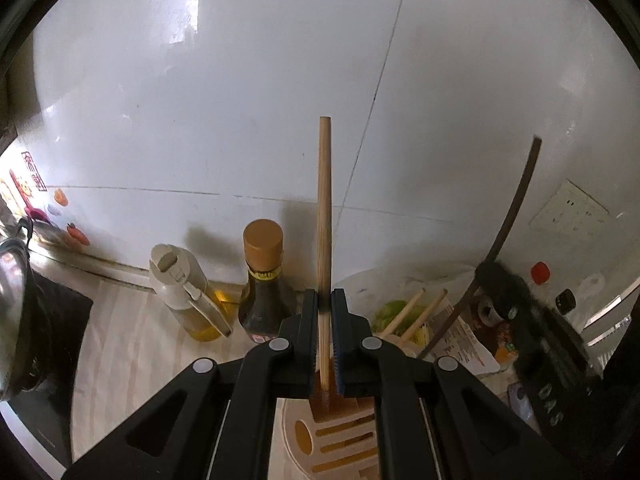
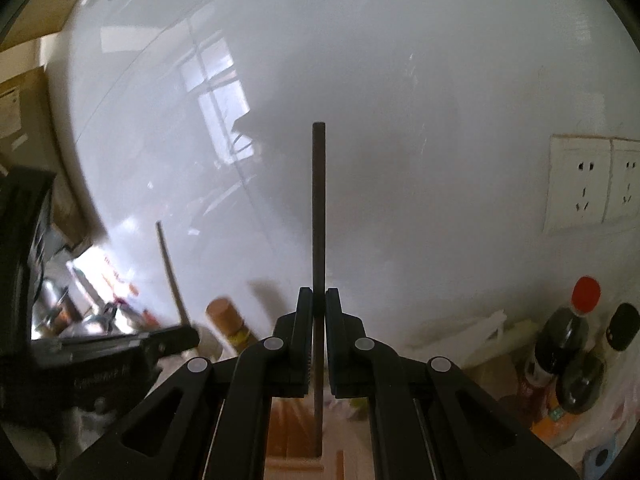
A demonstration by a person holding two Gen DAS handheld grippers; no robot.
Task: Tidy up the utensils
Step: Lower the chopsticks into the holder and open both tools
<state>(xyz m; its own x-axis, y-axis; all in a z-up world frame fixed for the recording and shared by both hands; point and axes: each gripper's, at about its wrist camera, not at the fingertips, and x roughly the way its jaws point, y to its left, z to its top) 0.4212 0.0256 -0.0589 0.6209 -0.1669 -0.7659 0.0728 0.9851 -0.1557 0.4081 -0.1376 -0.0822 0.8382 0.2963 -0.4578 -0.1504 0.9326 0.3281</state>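
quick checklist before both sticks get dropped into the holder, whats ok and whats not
1. left gripper shut on the light wooden chopstick: ok
2. right gripper shut on the dark chopstick: ok
3. Light chopstick's lower end over the wooden holder: ok
4. Dark chopstick's lower end at the holder's opening: ok
5. Either tip already seated inside: cannot tell
6. The two grippers apart from each other: ok

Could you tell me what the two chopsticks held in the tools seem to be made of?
The light chopstick looks like unfinished wood or bamboo: pale tan, matte, faint lengthwise grain. The dark chopstick is uniformly dark grey-brown and dull; stained wood, plastic or metal all remain possible.
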